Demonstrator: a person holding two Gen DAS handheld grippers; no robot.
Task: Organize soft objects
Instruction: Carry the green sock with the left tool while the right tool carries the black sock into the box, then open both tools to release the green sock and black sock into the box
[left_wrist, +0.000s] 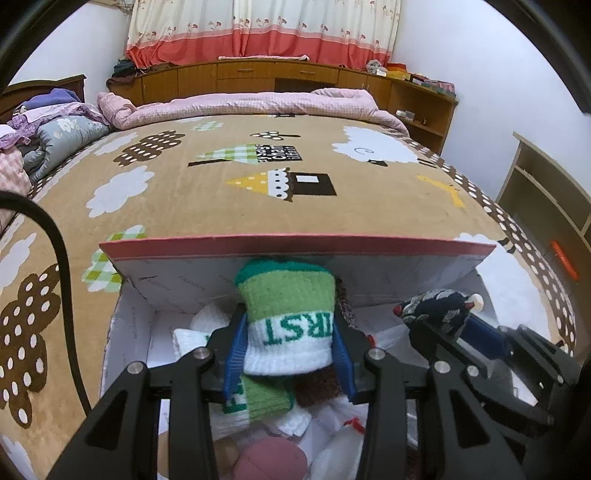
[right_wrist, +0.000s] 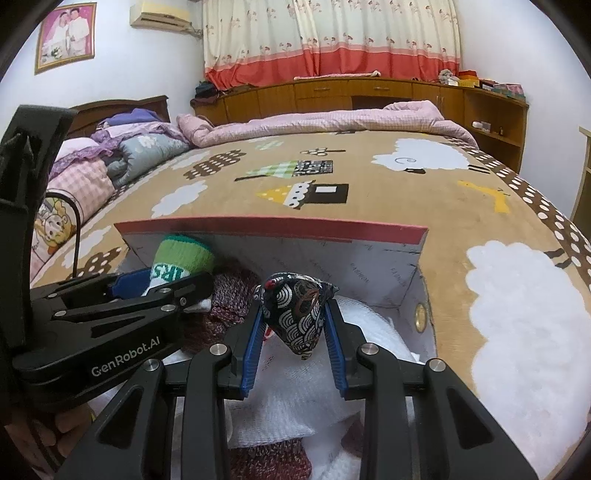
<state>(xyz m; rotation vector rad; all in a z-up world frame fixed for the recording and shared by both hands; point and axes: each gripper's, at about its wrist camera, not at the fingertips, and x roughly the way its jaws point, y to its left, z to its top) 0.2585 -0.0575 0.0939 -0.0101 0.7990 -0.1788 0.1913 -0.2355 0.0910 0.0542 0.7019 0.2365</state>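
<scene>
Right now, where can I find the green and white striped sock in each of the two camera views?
Left wrist view: the green and white sock is low in the centre, clamped in the left gripper, over the open box.
Right wrist view: it appears at mid-left, in the same gripper, which enters from the left.
Shared landmark: the box's red-edged flap just behind it.

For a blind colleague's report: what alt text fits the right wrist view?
The right gripper holds a dark wave-patterned pouch over an open box of knitwear on a bed; beside it the left gripper holds a green-and-white sock.
</scene>
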